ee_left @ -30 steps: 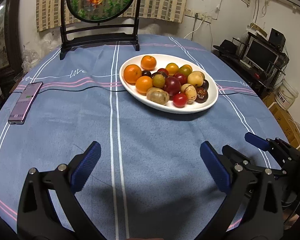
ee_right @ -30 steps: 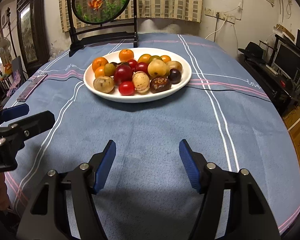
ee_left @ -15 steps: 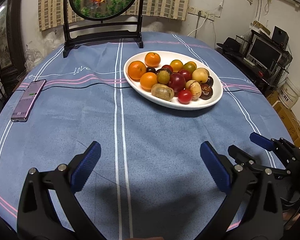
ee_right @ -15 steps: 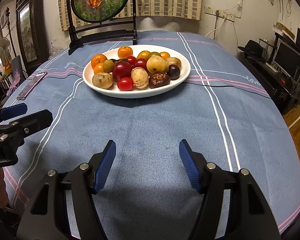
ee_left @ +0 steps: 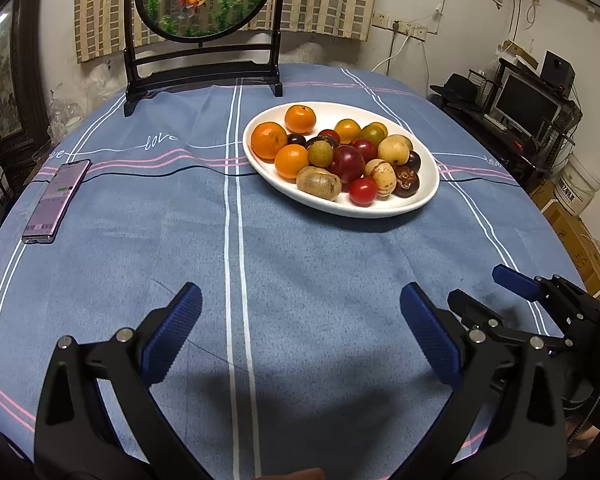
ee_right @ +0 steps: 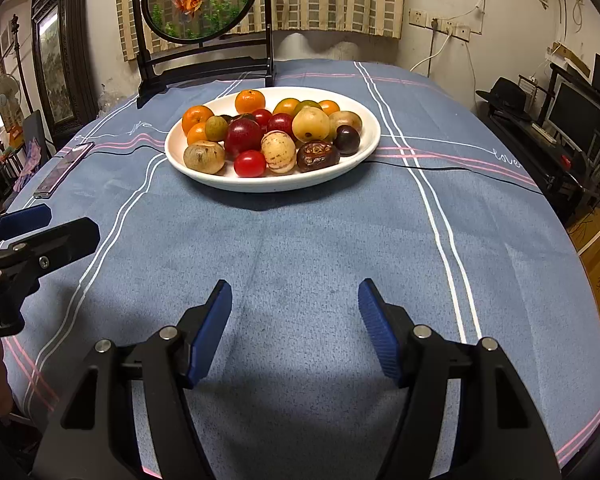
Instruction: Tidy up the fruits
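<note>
A white oval plate [ee_left: 426,196] [ee_right: 360,156] sits past the middle of the blue tablecloth, heaped with several fruits: oranges [ee_left: 269,140] [ee_right: 250,101], a dark red plum [ee_left: 346,159] [ee_right: 243,135], a red cherry tomato [ee_left: 363,191] [ee_right: 250,163], a brown kiwi [ee_left: 318,183] [ee_right: 204,157] and a wrinkled dark date [ee_right: 317,155]. My left gripper [ee_left: 300,332] is open and empty over bare cloth, well short of the plate. My right gripper [ee_right: 295,324] is open and empty, also short of the plate. Each gripper shows at the edge of the other's view.
A phone [ee_left: 58,200] [ee_right: 62,168] lies at the table's left edge. A black-framed round goldfish screen [ee_left: 204,36] [ee_right: 204,20] stands at the back edge. A thin black cable [ee_left: 140,168] crosses the cloth by the plate. Desk clutter and boxes [ee_left: 532,120] stand right of the table.
Both grippers have moved forward toward the plate, which now looks nearer and larger. Both stay open and empty.
</note>
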`<state>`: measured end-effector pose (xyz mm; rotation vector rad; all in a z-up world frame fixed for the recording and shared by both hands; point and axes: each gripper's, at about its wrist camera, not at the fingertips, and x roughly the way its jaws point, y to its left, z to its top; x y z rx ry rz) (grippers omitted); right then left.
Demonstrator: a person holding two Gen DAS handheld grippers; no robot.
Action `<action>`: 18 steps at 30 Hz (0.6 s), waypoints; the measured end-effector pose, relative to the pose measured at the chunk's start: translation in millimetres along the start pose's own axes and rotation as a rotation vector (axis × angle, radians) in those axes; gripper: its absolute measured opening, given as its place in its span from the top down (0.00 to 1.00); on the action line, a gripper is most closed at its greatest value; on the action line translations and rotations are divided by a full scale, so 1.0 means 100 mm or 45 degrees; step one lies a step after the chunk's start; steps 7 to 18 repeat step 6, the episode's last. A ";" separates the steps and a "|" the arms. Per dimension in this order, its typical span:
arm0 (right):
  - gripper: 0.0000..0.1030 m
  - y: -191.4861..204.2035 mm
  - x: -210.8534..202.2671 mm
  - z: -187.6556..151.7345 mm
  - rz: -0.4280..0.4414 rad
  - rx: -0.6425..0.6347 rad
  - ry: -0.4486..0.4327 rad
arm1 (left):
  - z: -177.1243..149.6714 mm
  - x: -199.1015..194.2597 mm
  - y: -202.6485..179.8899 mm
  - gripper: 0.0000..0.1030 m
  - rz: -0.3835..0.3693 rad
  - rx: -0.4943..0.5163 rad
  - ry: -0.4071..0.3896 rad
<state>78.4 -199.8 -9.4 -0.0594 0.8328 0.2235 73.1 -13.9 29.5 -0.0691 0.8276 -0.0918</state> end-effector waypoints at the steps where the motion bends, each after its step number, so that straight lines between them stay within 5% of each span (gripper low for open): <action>1: 0.36 0.00 0.00 0.00 0.000 -0.001 0.000 | 0.00 0.00 0.00 0.02 0.005 0.000 0.001; 18: 0.36 0.01 0.01 -0.01 0.003 -0.003 0.004 | 0.00 0.02 0.00 0.02 0.020 0.003 0.006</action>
